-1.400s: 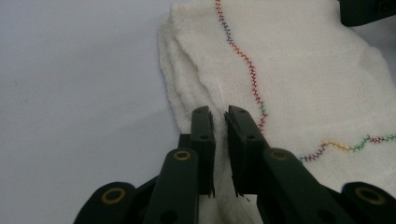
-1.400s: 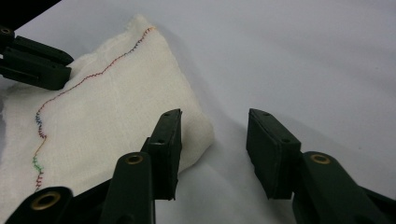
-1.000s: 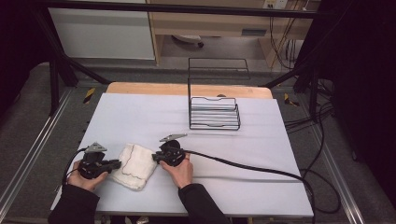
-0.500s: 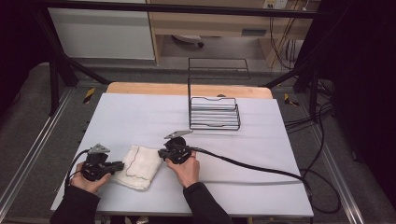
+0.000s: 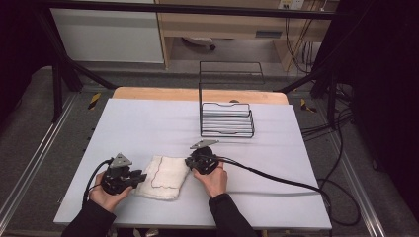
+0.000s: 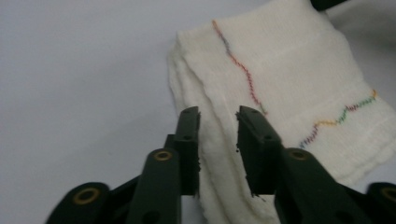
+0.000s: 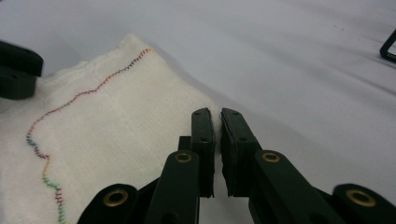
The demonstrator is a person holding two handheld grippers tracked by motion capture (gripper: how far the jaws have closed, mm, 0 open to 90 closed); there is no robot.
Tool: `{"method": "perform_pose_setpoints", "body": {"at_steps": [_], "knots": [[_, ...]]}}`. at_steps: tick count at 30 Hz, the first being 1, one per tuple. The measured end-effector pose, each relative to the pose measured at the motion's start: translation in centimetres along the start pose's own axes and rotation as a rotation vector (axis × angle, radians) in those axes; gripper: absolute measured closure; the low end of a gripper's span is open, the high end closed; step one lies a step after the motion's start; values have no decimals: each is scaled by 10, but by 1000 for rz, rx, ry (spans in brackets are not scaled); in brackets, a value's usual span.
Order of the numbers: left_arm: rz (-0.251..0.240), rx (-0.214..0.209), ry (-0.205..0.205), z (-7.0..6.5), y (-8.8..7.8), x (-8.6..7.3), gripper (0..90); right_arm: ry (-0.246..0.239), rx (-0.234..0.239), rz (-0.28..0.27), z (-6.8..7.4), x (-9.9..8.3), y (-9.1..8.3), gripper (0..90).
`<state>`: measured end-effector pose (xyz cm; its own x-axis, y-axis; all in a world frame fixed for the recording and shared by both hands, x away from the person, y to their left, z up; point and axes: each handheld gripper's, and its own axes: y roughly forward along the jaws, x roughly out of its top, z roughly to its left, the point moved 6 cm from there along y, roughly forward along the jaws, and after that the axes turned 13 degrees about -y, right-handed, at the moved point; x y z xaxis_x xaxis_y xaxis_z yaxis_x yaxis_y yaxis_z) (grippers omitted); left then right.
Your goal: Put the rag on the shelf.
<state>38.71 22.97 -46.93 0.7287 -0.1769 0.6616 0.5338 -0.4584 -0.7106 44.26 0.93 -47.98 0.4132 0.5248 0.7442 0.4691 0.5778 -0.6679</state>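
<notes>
Towel: folded white cloth (image 5: 164, 177) with a wavy multicoloured stitch line, lying flat on the grey table cover (image 5: 148, 123) near the person's edge, between the two grippers.

Left gripper: left gripper (image 6: 218, 140) sits at the towel's left edge in the high view (image 5: 141, 177), held by the left hand (image 5: 101, 193). In the left gripper view its jaws have just been opening; they stand apart with a clear gap, the layered towel edge lying between them. The pads do not press on the cloth.

Right gripper: right gripper (image 7: 218, 140) sits at the towel's upper right corner in the high view (image 5: 188, 163), held by the right hand (image 5: 213, 180). In the right gripper view the jaws are nearly together, a thin slit left between the pads, and a bit of the towel corner sits pinched in that slit.

Towel state: lies flat, layers stacked, left edge showing several plies; no part visibly lifted off the cover.

Wire rack: black wire rack (image 5: 227, 118) stands upright toward the far side of the table, well apart from the towel.

Cables: a black cable (image 5: 276, 180) trails from the right gripper across the cover to the right edge.
</notes>
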Motion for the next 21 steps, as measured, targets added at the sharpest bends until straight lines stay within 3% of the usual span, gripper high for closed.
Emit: {"method": "perform_pose_setpoints", "body": {"at_steps": [1,2,4,5,6,8,10,13,16,19,21], "knots": [[-15,3,-7,2,0,4,638,0,0,0,0,0,0,840],[-27,2,-13,4,0,8,551,-1,6,-8,-1,-2,2,819],[-29,18,-12,7,3,16,515,3,6,-19,-1,-2,1,801],[-31,22,-14,8,6,19,457,-2,-3,-42,-3,-1,-2,718],[-21,27,-13,9,10,22,431,-8,-5,-54,-4,0,-5,696],[-8,27,-7,9,18,29,418,-8,4,-60,-4,1,-8,666],[2,25,-12,9,27,35,408,-9,7,-85,-8,1,-18,570],[5,19,-36,9,38,43,419,-9,7,-93,-10,0,-24,517],[13,24,-49,13,47,48,490,-16,9,-90,-15,-6,-34,431],[23,28,-45,15,52,49,521,-27,3,-91,-18,-9,-38,398],[38,21,-44,14,55,47,560,-9,15,-90,-19,-14,-42,359]]}}
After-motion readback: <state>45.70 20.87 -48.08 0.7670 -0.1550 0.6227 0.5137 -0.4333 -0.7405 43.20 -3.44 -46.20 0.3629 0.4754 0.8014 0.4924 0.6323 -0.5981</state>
